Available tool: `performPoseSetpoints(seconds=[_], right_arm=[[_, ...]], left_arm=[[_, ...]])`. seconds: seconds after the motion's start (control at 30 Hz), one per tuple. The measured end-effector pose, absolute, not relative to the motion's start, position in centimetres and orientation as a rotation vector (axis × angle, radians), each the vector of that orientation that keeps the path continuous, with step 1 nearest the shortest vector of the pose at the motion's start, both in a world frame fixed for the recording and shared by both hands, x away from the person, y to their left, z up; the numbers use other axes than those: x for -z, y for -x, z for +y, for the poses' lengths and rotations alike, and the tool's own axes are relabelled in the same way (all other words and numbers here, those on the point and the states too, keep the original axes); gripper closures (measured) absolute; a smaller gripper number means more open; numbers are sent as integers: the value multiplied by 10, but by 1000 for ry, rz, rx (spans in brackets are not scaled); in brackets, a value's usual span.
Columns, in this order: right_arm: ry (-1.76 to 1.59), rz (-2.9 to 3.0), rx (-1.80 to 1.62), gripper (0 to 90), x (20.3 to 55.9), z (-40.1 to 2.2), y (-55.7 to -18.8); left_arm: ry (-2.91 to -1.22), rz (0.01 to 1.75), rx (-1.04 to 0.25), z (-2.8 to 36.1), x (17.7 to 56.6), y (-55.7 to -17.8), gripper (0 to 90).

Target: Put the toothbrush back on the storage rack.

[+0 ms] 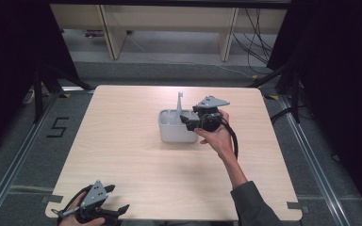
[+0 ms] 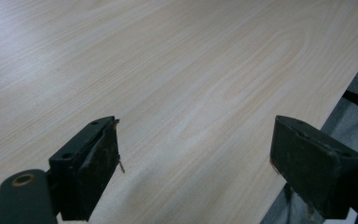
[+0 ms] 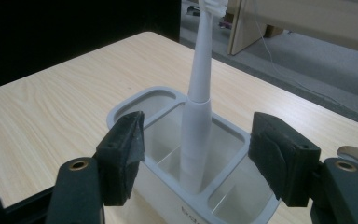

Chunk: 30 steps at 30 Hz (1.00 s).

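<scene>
At the centre of the high view, a white plastic electric toothbrush (image 1: 180, 104) stood upright in the middle slot of a pale grey, three-compartment plastic holder (image 1: 173, 133) on the light wooden table (image 1: 122, 155). The right gripper (image 3: 196, 149) hung just behind it, jaws wide apart and pressing on nothing (the handle stood free between them). The placing step looked finished; next, a clean withdrawal without knocking the brush. At lower left, the left gripper (image 1: 118, 213) rested open and empty.
</scene>
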State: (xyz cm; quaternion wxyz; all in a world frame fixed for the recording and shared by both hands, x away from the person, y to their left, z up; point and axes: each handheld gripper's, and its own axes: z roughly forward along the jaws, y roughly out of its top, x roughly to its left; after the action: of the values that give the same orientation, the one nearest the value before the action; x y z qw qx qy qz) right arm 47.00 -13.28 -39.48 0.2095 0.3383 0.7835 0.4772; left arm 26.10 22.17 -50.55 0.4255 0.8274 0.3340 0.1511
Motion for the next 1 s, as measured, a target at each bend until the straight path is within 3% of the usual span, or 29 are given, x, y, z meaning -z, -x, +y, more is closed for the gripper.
performPoseSetpoints(seconds=[1.0], right_arm=[[-903, 2177, -1330, 328, 396, -147, -433]], left_arm=[[-2057, 845, -370, 220, 506, -260, 148]])
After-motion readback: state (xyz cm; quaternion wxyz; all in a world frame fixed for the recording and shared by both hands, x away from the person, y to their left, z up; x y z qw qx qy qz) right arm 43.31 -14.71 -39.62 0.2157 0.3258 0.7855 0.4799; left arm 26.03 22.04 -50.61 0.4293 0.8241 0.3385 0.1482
